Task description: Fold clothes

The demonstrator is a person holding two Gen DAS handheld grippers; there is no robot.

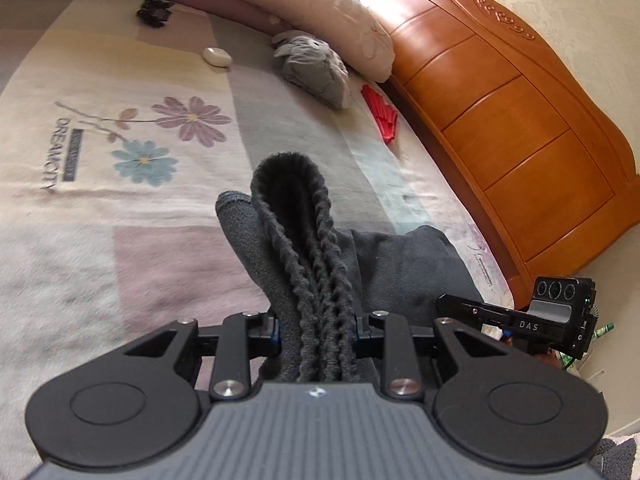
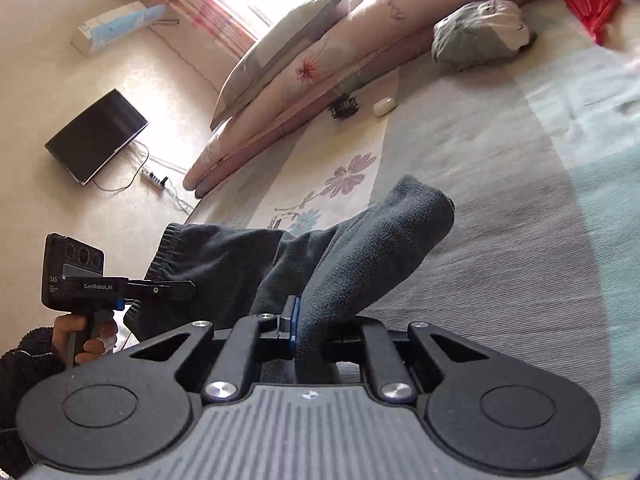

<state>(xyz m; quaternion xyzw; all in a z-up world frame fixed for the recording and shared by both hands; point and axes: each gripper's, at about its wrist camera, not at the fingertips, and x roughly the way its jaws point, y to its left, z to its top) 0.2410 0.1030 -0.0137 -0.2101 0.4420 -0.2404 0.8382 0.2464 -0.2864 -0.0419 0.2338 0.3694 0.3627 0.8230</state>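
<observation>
Dark grey fleece garment (image 1: 304, 248) is bunched up over the bed blanket (image 1: 100, 240), and I've got it at both ends. My left gripper (image 1: 318, 330) has its fingers clamped on the ribbed band, right gripper (image 2: 316, 334) pinched on a plain fold.

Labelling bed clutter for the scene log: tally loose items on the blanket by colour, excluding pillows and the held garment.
Black: 1, small black object
White: 1, white case
Grey: 1, grey plush toy
Red: 1, red fan
Total: 4
</observation>
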